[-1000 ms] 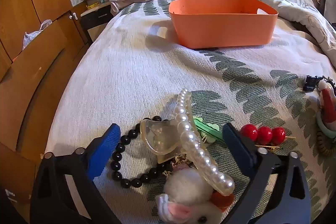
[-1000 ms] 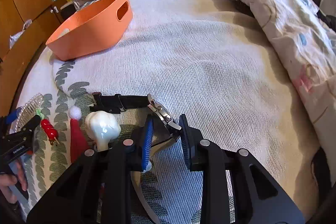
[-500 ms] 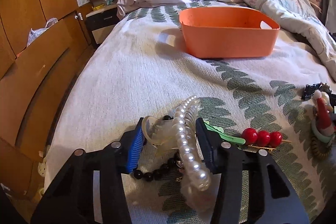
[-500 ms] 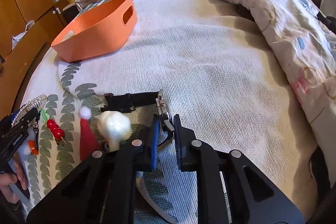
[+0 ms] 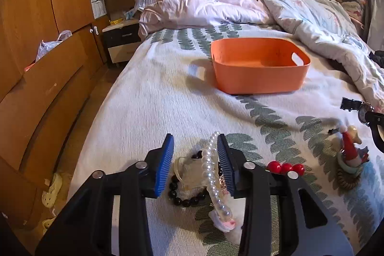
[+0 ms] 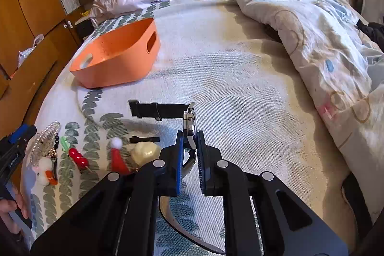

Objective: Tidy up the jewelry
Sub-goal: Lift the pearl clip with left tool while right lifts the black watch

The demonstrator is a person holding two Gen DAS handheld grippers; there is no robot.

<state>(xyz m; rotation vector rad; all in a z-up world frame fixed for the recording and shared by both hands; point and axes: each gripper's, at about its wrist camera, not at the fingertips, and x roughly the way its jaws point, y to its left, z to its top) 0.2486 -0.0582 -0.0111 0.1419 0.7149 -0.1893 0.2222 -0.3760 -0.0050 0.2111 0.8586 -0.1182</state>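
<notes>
Left gripper [image 5: 195, 161] closing around pearl clip [image 5: 212, 174]; right gripper [image 6: 190, 158] clamping watch [image 6: 189, 126]. Next, likely: carrying both to orange basket [image 5: 259, 78] mid-bed.

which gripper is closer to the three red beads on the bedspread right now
Left. The left gripper, jaws closing with the pearl hair clip between them, sits right beside the red beads. The right gripper, shut on the watch, is farther off, past the Santa-hat ornament.
</notes>
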